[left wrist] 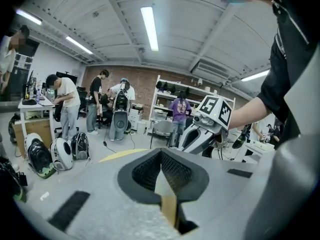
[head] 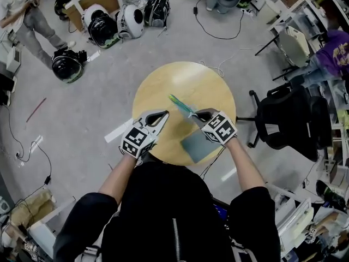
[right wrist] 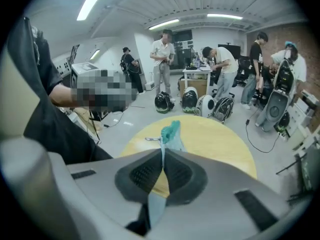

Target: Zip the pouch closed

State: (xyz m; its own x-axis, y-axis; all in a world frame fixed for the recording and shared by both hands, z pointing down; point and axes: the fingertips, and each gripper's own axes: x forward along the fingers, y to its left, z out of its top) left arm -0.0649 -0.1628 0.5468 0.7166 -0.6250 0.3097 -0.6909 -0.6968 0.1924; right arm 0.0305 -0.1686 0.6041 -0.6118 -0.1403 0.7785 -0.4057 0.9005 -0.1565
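Over the round wooden table (head: 163, 86), my right gripper (head: 200, 115) is shut on the pouch (head: 197, 145). The pouch has a pale blue body and a green zipper edge (head: 181, 105) that sticks out up and to the left of the jaws. In the right gripper view the pouch's thin fabric (right wrist: 155, 208) runs between the closed pads of the right gripper (right wrist: 163, 156), and its teal end (right wrist: 170, 131) pokes out beyond them. My left gripper (head: 163, 115) is shut with nothing in it, a little to the left of the pouch. The left gripper view shows the left gripper (left wrist: 161, 156) and beyond it the right gripper (left wrist: 207, 126).
A black office chair (head: 286, 121) stands right of the table. Helmets (head: 103, 26) and a backpack (head: 157, 10) lie on the floor beyond it, with a cable (head: 218, 34) trailing nearby. Several people stand at desks and shelves around the room.
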